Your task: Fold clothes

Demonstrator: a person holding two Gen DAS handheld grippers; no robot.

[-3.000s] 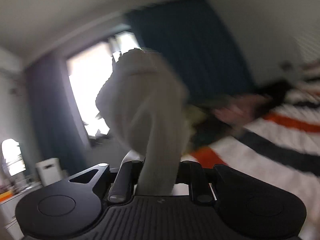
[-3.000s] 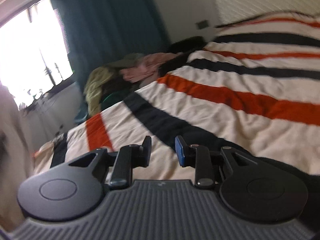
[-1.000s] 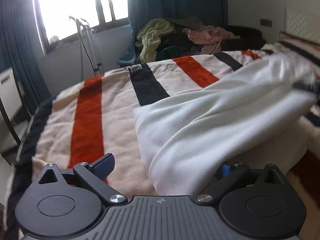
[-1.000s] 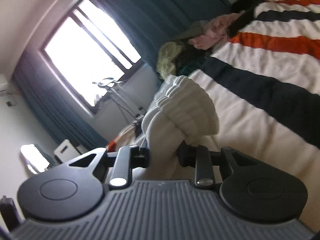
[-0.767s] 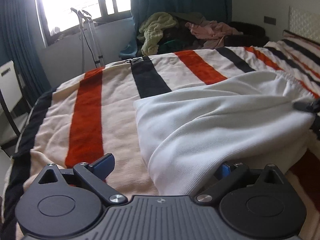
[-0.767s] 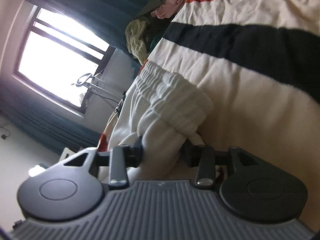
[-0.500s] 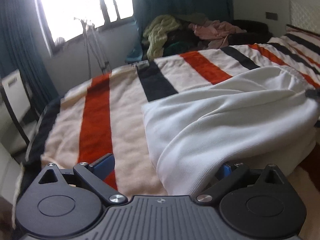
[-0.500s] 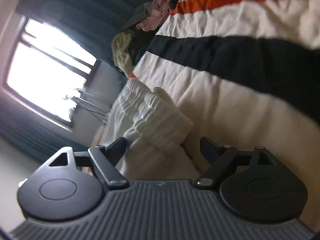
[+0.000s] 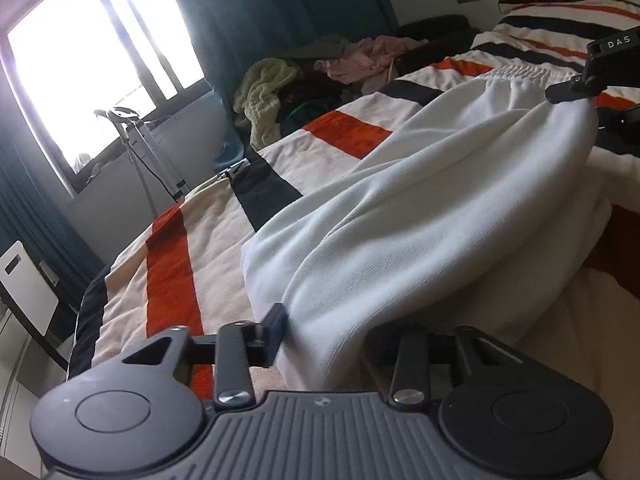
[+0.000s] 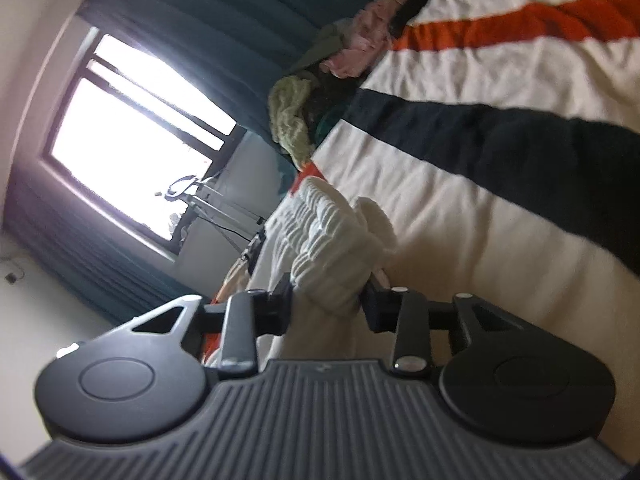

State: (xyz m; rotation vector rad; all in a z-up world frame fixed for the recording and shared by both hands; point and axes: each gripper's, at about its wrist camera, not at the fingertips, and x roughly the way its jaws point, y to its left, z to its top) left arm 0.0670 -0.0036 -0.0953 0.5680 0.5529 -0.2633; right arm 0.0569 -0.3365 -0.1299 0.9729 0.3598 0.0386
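Observation:
A white knit garment lies stretched across the striped bed blanket. My left gripper is at its near end. Its jaws are closing, with a fold of the white cloth between them and the blue pad against it. At the far right, one of my right gripper's fingers sits on the garment's other end. In the right wrist view, my right gripper has its jaws closing on the bunched ribbed waistband, which fills the gap just above the blanket.
A pile of loose clothes sits at the bed's far corner, below dark teal curtains. A metal stand is by the bright window. A white unit stands off the bed's left edge.
My left jaws went from wide open to closed in on the garment's near edge, and the view rolled. My right jaws opened off the waistband, then closed on it again.

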